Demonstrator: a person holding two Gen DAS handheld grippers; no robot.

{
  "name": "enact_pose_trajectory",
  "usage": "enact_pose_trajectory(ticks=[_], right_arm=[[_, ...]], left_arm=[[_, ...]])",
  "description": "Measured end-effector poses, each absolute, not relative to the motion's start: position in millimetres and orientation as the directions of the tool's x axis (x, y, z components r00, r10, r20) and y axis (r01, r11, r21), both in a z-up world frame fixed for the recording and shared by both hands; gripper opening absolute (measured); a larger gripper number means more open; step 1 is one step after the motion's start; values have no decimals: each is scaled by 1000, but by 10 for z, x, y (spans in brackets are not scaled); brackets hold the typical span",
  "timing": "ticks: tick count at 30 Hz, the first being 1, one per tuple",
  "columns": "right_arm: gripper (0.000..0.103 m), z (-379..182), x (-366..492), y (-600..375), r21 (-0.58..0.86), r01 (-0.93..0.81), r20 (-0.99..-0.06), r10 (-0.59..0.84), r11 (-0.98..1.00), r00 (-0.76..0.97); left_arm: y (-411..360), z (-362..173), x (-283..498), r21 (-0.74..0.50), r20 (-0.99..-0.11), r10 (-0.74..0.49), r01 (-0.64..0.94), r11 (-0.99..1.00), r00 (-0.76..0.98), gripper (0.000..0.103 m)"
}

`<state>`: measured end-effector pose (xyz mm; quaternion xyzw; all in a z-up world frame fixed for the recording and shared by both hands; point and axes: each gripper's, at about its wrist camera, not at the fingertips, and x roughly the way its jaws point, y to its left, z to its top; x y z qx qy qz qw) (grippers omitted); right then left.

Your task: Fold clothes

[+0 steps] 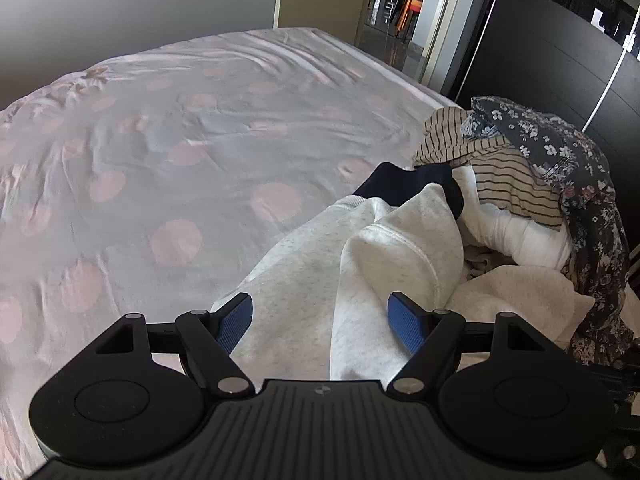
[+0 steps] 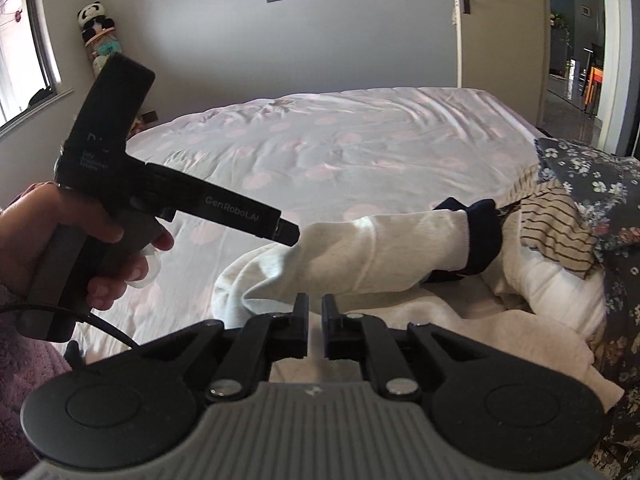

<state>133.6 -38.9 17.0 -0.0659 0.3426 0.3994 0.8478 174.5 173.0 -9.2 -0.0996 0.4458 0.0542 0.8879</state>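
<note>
Left tongs (image 1: 320, 322) gape wide over the pale sweatshirt (image 1: 304, 300); right tongs (image 2: 315, 330) barely parted, empty.

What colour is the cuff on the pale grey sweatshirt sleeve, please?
Dark navy cuff, clearest in the right wrist view.

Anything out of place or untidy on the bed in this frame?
Yes: unfolded clothes lie heaped at the bed's right edge, a striped top and floral garment crumpled over a grey sweatshirt. Nothing looks damaged or spilled.
</note>
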Motion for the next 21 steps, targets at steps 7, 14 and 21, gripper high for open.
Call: enact_pose_trajectory(ticks=[7, 14, 21], right_arm=[[21, 98, 1475, -557, 190, -678, -645, 611, 710, 459], [27, 4, 1588, -599, 211, -645, -659, 594, 735, 461], [30, 31, 1623, -630, 197, -637, -653, 584, 745, 481]], left_arm=[[1727, -379, 2074, -152, -850, -34, -183, 971, 526, 60], [1738, -371, 2070, -208, -817, -90, -145, 967, 570, 4], [2114, 222, 1895, -165, -713, 26, -204, 965, 700, 3]])
